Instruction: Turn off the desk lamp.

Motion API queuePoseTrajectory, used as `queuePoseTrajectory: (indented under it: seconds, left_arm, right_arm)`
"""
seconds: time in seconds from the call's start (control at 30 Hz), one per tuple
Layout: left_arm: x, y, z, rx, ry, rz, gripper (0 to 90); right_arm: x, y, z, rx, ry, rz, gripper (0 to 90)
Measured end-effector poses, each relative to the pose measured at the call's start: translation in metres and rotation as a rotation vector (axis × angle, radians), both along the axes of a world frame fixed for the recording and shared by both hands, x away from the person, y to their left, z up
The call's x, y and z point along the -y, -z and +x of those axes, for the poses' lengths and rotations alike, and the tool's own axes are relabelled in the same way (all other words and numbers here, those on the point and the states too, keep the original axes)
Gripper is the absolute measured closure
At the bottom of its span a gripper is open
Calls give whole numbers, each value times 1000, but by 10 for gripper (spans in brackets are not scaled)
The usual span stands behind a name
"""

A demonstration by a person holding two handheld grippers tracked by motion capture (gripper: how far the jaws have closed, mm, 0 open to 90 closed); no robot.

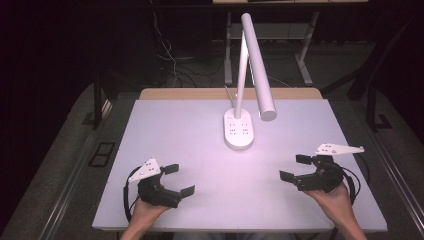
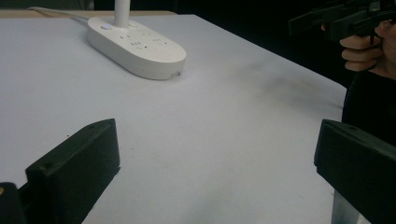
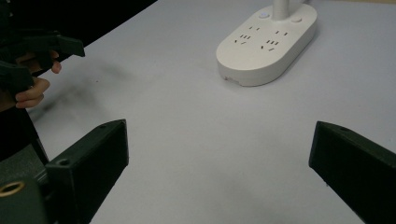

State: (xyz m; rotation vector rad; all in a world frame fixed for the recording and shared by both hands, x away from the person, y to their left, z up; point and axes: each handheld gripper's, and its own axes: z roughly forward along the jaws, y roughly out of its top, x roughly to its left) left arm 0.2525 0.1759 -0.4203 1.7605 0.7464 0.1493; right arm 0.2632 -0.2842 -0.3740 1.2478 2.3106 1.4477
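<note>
On the far half of the white table (image 1: 165, 125), midway across its width, stands the desk lamp (image 1: 239, 129): an oval white base with socket rows on its top face, a slim upright post, and a long tubular head (image 1: 260, 75) slanting down toward the right. The base's long axis runs from near to far, its near end facing the person. The left gripper (image 1: 179, 179) and the right gripper (image 1: 293, 167) hover low over the near edge, one at each side, both with jaws spread wide and nothing between them. The lamp lies forward and inward of each: ahead and to the right of the left gripper, ahead and to the left of the right gripper. In the right gripper view the base (image 3: 267, 44) appears somewhat closer than in the left gripper view (image 2: 136, 46), so the right hand is judged slightly nearer. Bare tabletop separates grippers and lamp; nothing obstructs either approach, though the overhanging head crowds the right-hand path from above. A white cord (image 2: 51, 12) trails from the base's far end
</note>
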Motion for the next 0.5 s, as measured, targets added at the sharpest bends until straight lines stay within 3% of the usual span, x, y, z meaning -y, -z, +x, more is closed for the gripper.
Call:
queuePoseTrajectory:
  seconds: [0.5]
  left_arm:
    - [0,0,1,-2,-2,-3,0]
  right_arm:
    - [-8,-9,19,-9,-26,-28,47]
